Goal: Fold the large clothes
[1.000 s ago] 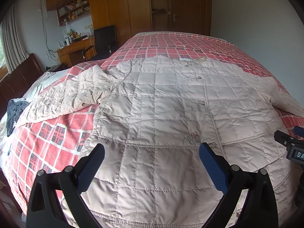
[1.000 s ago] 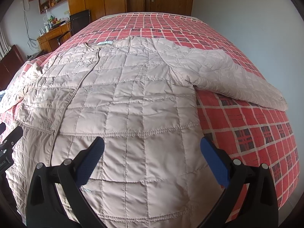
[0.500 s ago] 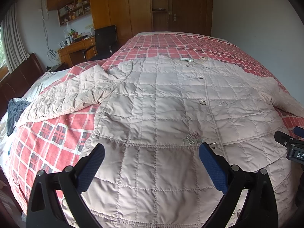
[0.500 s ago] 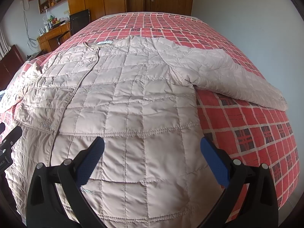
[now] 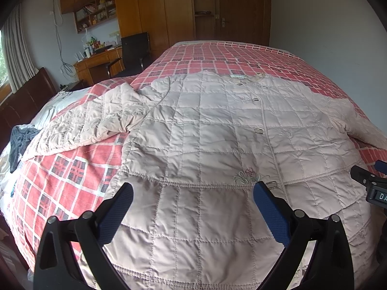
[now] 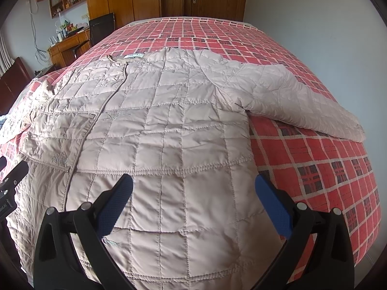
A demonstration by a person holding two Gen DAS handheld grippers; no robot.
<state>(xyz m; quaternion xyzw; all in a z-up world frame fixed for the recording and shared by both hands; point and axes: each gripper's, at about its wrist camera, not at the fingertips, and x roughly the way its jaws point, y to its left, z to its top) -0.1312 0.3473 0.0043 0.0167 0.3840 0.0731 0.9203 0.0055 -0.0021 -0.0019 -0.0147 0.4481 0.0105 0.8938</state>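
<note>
Left gripper [image 5: 193,193] hangs with its blue-padded fingers [image 5: 271,211] spread wide and nothing between them, poised over the lower front of the quilted beige jacket [image 5: 205,145]; over on the other side the right gripper [image 6: 193,192] is just the same, fingers [image 6: 116,203] wide apart and empty above the jacket's hem area. The jacket lies front-up and fastened on the bed, collar label [image 5: 238,76] at the far end, a little floral embroidery [image 5: 248,175] just beyond the left gripper's right finger. Its one sleeve [image 5: 92,123] sprawls crumpled off to the left, the other sleeve [image 6: 297,99] lies flat off to the right, both on the red plaid bedspread [image 6: 314,159]. At the right edge of the left view the body of the other gripper pokes in. Further out: a dark grey garment [image 5: 20,142] heaped at the bed's left edge beside the dark wooden headboard [image 5: 26,96], a wooden desk [image 5: 96,62] cluttered with small items, a black chair [image 5: 134,48] pulled up to it, wooden wardrobes [image 5: 154,9] and a door [image 5: 241,9] behind, curtain [image 5: 14,48] far left.
</note>
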